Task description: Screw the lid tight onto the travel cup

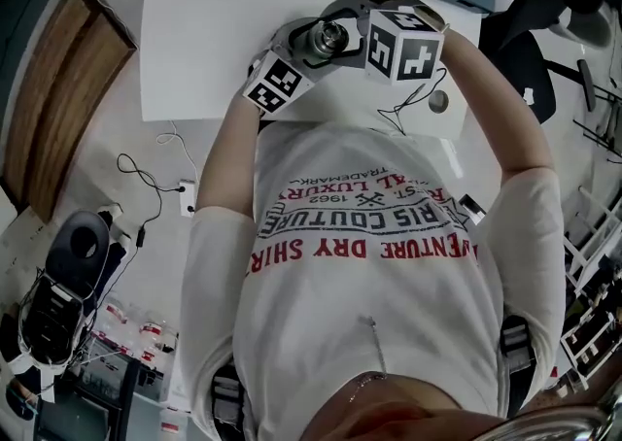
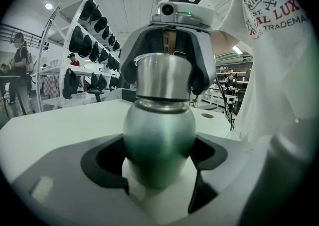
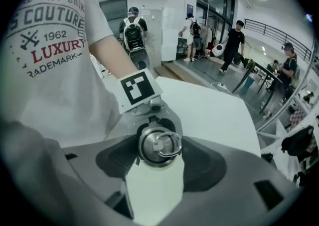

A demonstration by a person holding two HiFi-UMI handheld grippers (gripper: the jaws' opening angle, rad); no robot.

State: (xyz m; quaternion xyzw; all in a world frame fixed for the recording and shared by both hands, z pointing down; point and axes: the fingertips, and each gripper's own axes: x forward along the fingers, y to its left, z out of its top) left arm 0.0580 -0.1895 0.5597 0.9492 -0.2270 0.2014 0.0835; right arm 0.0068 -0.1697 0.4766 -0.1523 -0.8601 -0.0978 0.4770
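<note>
- Looking along the left gripper point(image 2: 158, 168): its jaws are closed firmly on the round body of the travel cup point(image 2: 159, 135), which is held in the air above the white table point(image 2: 50, 135). The lid point(image 2: 164, 85) already sits on the cup's mouth, and no gap shows at the seam.
- Right gripper view: the right gripper point(image 3: 157, 159) stands wide, with one jaw on each side of the lid. The pads seem just clear of it, though this is hard to see.
- Head view: both grippers meet at the cup, which hangs over the table's near edge.
- As I judge, the lid is threaded on. A fresh grip and final tightening turns probably remain.
</note>
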